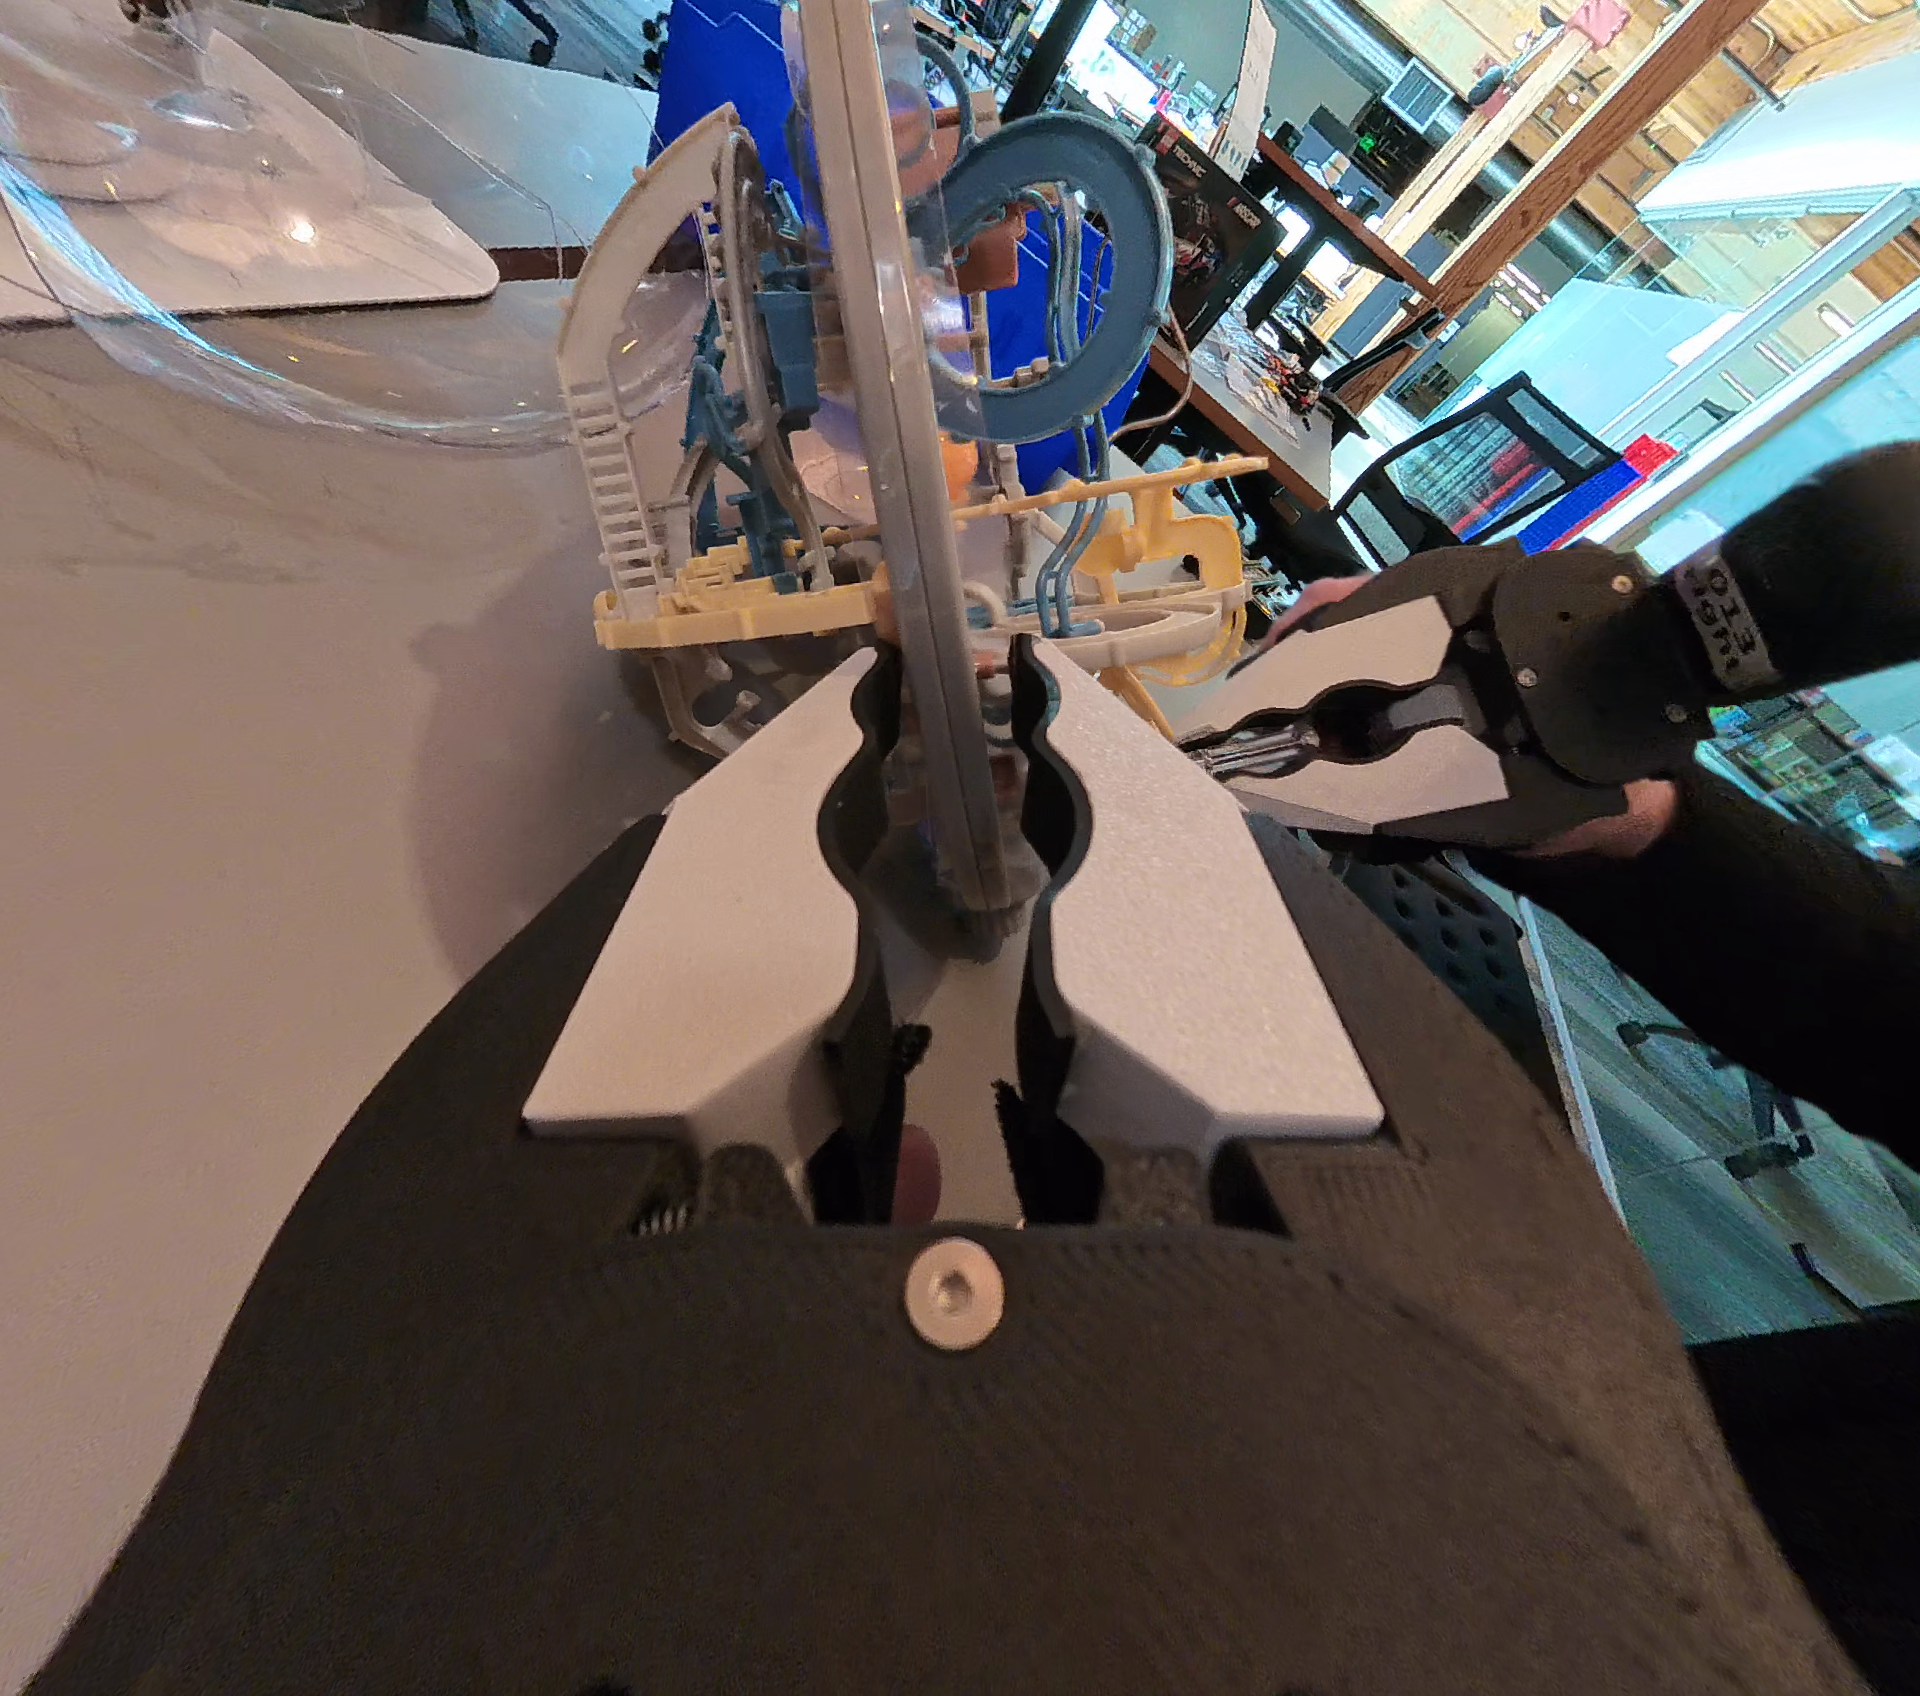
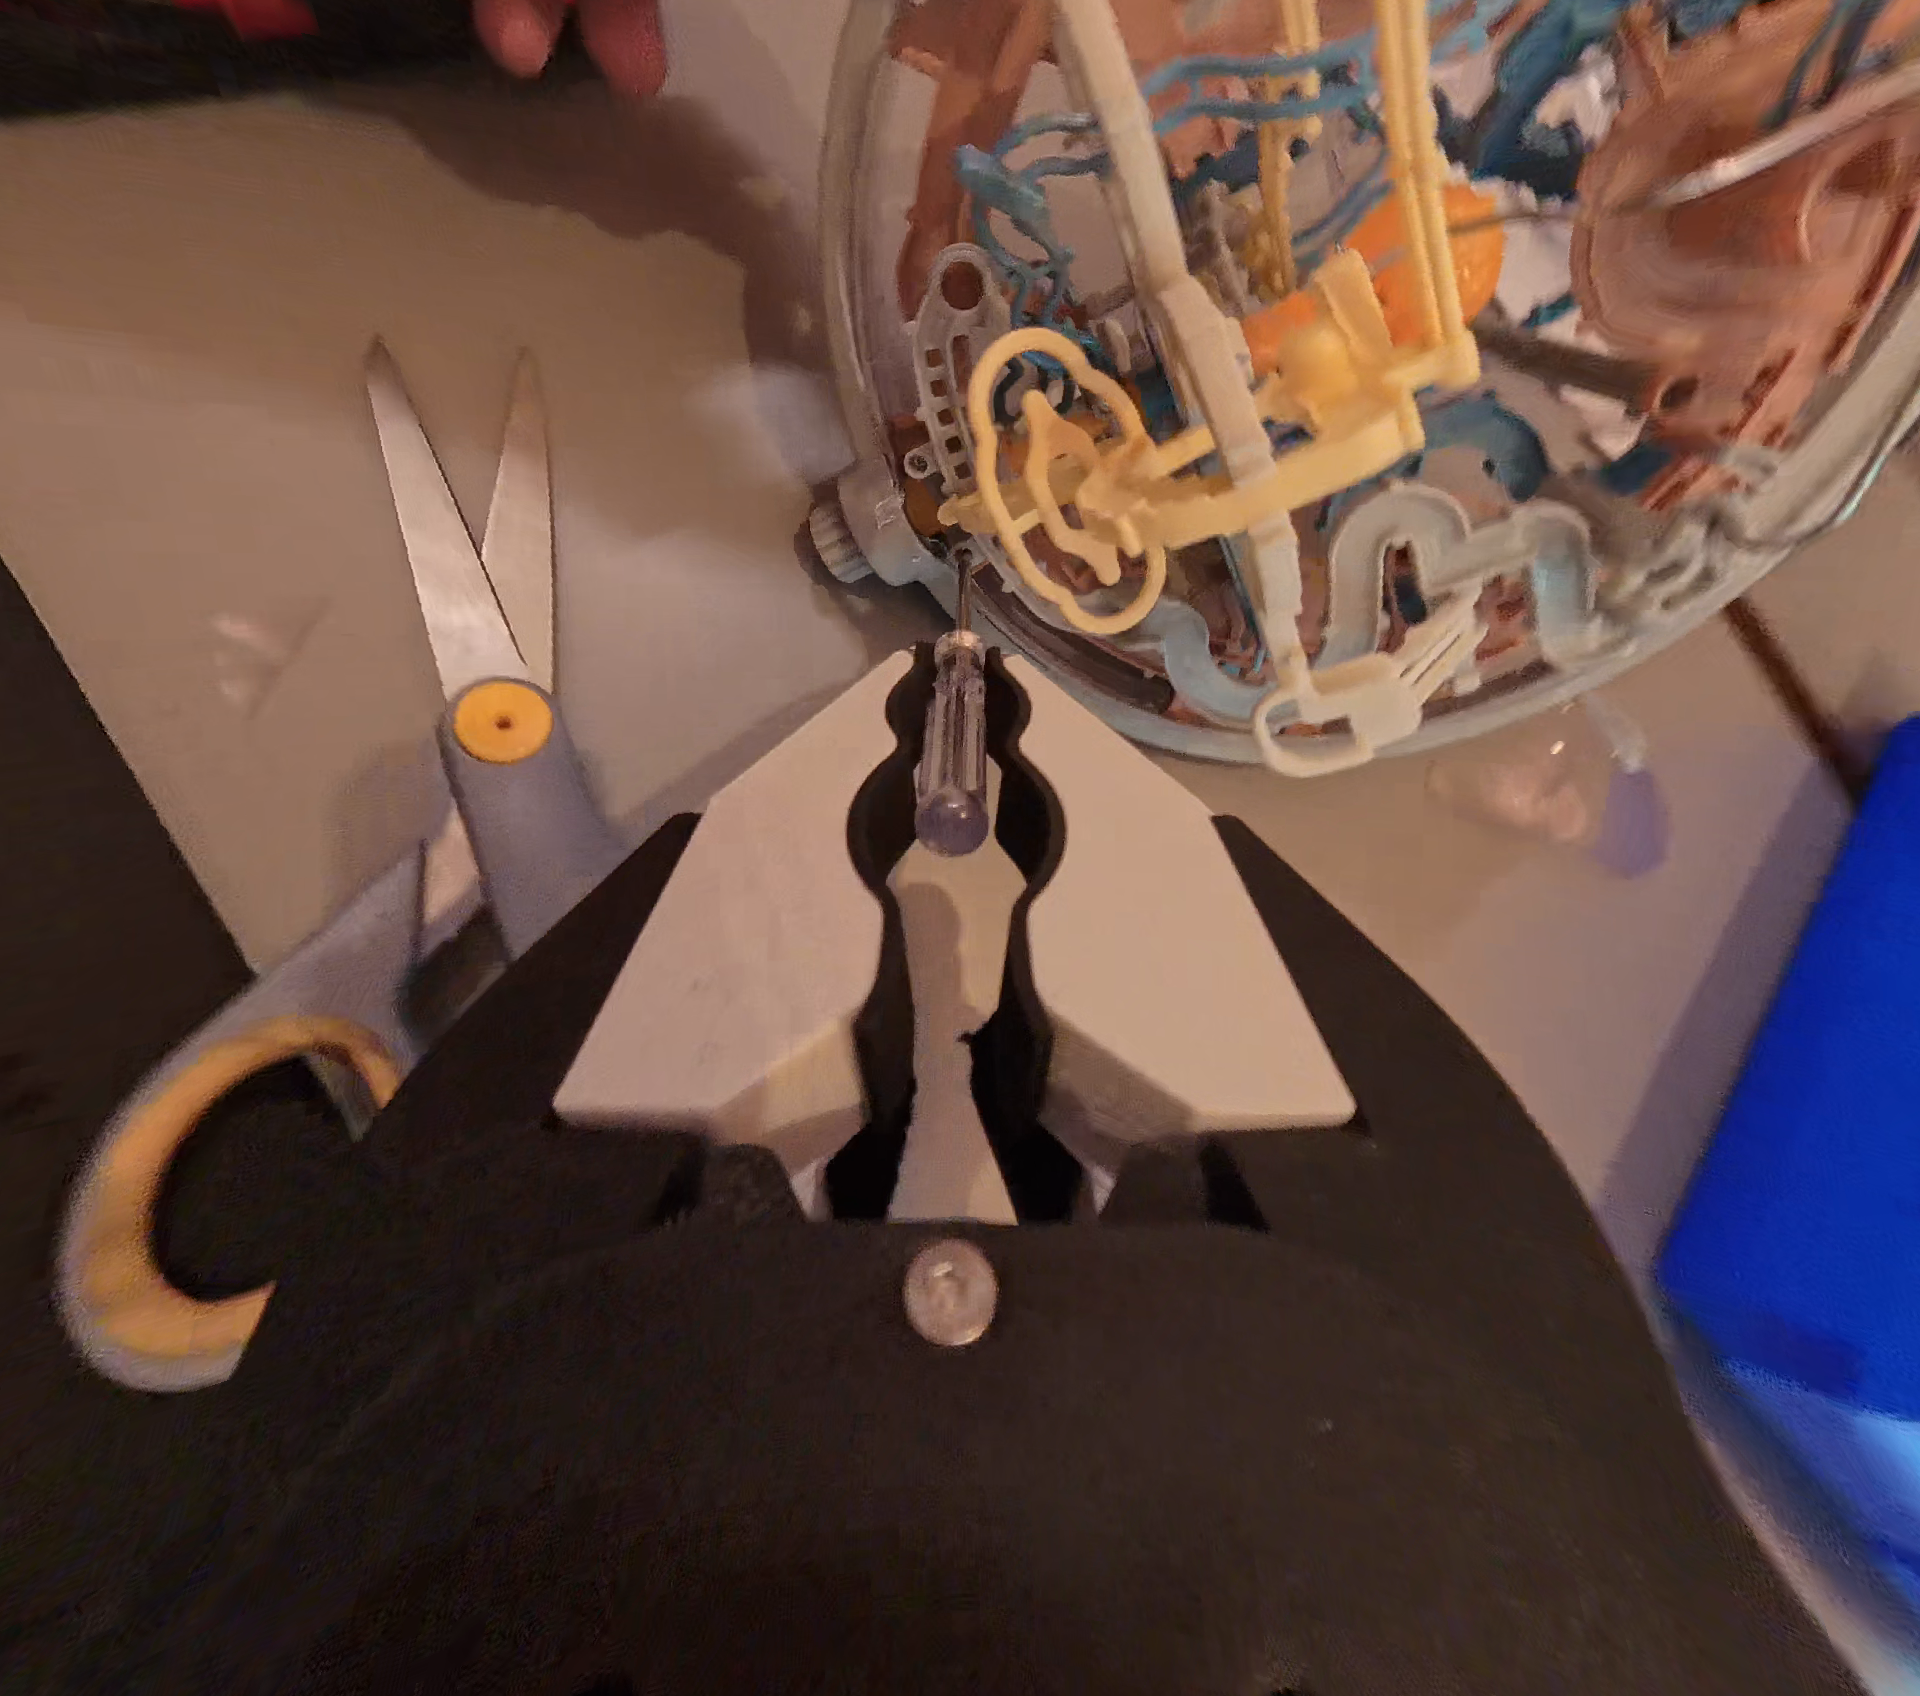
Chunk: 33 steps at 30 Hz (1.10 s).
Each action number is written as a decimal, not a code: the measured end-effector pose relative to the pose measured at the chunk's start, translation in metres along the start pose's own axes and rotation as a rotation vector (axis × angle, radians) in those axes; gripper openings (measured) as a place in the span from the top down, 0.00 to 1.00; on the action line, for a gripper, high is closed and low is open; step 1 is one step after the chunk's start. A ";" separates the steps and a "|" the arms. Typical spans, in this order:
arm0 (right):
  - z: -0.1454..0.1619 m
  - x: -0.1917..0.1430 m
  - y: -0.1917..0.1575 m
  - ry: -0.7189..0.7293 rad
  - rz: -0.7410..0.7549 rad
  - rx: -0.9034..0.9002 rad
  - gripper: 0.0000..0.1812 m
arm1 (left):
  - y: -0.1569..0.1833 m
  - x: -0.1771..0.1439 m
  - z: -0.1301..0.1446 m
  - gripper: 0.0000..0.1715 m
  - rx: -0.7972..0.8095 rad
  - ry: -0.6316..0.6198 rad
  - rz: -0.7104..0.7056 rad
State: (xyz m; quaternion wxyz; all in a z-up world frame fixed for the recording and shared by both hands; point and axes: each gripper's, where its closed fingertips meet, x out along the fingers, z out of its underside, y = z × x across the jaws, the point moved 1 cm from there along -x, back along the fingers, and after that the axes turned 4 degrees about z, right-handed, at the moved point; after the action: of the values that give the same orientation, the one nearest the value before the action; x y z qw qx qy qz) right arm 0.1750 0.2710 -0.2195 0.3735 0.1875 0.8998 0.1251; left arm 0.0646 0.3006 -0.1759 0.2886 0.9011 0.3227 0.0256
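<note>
Marble-maze toy held upright by its grey rim (image 1: 883,399) while a small screwdriver (image 2: 951,742) bears on its hub.

Taking the rim as landmark: left of it, a clear curved shell (image 1: 260,275) lies on the table (image 1: 208,711), apart from the toy. The left gripper (image 1: 951,670) has its tongs closed on the rim's lower edge, which in my judgement keeps the maze upright and steady. The maze tracks (image 1: 727,420), cream, blue and orange, spread to both sides of the rim. Right of it, the right gripper (image 2: 954,659) has its tongs clamped on the clear-handled screwdriver, shaft tip at the grey hub (image 2: 862,524) on the rim, seemingly aligned with a fastener; the screw itself cannot be made out. In the right wrist view, scissors (image 2: 468,659) lie blades parted left of the hub, and a blue bin (image 2: 1797,1075) sits at far right.
</note>
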 end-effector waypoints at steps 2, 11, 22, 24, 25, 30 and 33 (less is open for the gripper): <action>-0.001 0.000 0.000 -0.005 0.015 -0.163 0.96 | -0.001 0.001 -0.001 0.89 0.000 -0.012 0.009; -0.008 0.004 -0.001 -0.045 0.114 -0.861 0.96 | -0.009 0.005 -0.007 0.89 0.005 -0.064 0.026; -0.015 0.012 -0.001 -0.189 0.174 -1.631 0.97 | -0.020 0.008 -0.013 0.88 0.018 -0.081 0.018; -0.017 0.008 0.006 -0.181 0.151 -1.596 0.96 | -0.018 0.008 -0.014 0.88 0.013 -0.066 0.032; -0.018 0.004 0.010 -0.184 0.149 -1.535 0.96 | -0.018 0.008 -0.014 0.88 0.026 -0.069 0.025; -0.023 -0.023 0.016 -0.164 0.089 -0.923 0.96 | -0.017 0.007 -0.015 0.88 0.014 -0.058 0.040; -0.024 -0.031 0.008 -0.069 0.022 -0.358 0.96 | -0.015 0.007 -0.013 0.88 0.006 -0.059 0.037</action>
State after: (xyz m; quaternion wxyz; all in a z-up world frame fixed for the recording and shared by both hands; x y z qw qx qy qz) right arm 0.1796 0.2630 -0.1805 0.4300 0.1318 0.8478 0.2809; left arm 0.0584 0.3203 -0.1740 0.2946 0.9081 0.2974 0.0035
